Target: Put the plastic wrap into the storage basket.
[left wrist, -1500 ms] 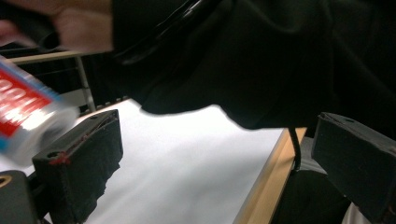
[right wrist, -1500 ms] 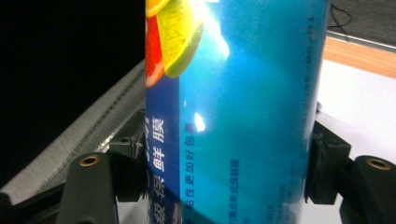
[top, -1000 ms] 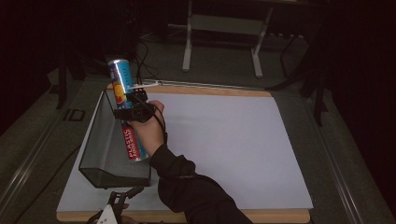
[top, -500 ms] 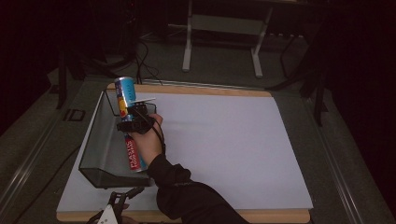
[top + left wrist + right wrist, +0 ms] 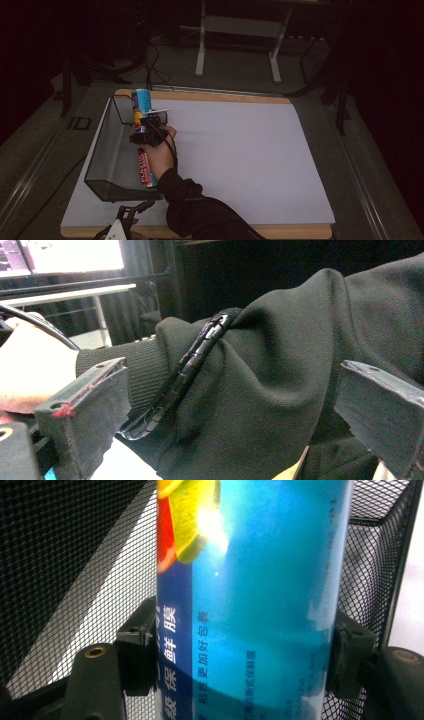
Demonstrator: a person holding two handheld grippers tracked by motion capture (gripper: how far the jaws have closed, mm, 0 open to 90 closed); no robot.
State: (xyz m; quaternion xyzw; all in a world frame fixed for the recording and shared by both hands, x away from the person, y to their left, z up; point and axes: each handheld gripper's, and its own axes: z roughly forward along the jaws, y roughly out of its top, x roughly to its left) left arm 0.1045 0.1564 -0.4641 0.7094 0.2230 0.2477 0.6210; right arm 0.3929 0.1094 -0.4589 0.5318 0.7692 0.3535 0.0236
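Note:
A long tube of cling film (image 5: 140,103) stands almost upright, blue with a fruit print at the top and red with white lettering (image 5: 144,169) lower down. My right gripper (image 5: 146,125) is shut on its middle. In the right gripper view the pads (image 5: 137,650) press on both sides of the blue tube (image 5: 250,595), with black mesh behind it. The tube's lower end reaches down inside the black mesh basket (image 5: 100,155) at the table's left. My left gripper (image 5: 124,225) rests at the near edge, jaws wide apart (image 5: 235,420) with only a dark sleeve (image 5: 280,365) beyond them.
A white sheet (image 5: 240,155) covers the wooden table top to the right of the basket. The person's right forearm (image 5: 200,210) crosses the near edge. A metal stand (image 5: 240,45) and cables lie on the floor beyond the table.
The right hand has come down with the tube, so its red lower part now sits deeper in the basket. The left gripper has not moved.

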